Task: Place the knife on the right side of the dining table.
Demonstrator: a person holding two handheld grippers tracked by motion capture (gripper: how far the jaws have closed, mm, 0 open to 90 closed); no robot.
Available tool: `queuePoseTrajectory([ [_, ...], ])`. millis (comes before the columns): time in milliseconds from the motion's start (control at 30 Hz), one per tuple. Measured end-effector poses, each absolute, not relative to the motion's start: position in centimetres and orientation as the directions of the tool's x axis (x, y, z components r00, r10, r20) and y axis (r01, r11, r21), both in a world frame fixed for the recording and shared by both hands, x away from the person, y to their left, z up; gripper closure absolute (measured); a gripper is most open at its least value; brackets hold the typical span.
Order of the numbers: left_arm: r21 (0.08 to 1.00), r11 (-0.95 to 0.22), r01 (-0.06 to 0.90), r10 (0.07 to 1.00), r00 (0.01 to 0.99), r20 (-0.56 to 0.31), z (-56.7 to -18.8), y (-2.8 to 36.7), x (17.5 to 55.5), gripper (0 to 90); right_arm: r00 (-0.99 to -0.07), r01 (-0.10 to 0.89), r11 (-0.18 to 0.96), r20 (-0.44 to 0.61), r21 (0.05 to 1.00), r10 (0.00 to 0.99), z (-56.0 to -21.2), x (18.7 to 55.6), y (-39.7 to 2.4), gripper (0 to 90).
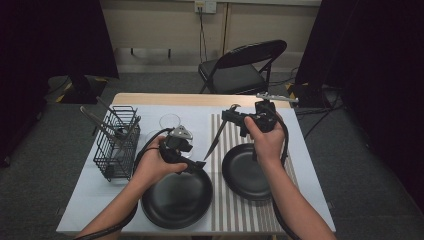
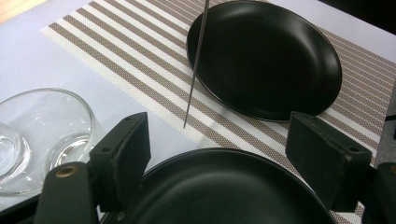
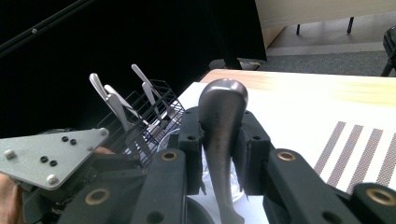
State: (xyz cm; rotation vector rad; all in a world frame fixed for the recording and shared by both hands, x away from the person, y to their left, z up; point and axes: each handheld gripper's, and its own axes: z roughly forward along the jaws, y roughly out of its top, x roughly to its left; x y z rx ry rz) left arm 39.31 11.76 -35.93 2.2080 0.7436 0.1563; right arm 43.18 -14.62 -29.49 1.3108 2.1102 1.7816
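Right hand-held gripper [image 1: 235, 119] was clamped on knife [image 1: 216, 136], left hand-held gripper [image 1: 196, 165] apart, empty over near plate [image 1: 176, 200]; next, lay knife on placemat [image 1: 220, 150] at 9 o'clock of far plate [image 1: 247, 172].

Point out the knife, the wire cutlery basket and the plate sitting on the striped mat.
knife [image 1: 216, 139]: high view, middle of the blade hanging below the right claw.
wire cutlery basket [image 1: 116, 150]: high view, its front wire wall.
plate on the striped mat [image 2: 280, 70]: left gripper view, its inner slope.
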Motion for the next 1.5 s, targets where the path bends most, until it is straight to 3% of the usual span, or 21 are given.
queuePoseTrajectory([
  [1500,0.711,-0.524,0.47,0.54,0.828,-0.149,-38.0,12.8,38.7,19.6,-0.578,0.541,-0.004,0.375,0.841,0.725,-31.7,47.9,-14.9,75.1],
])
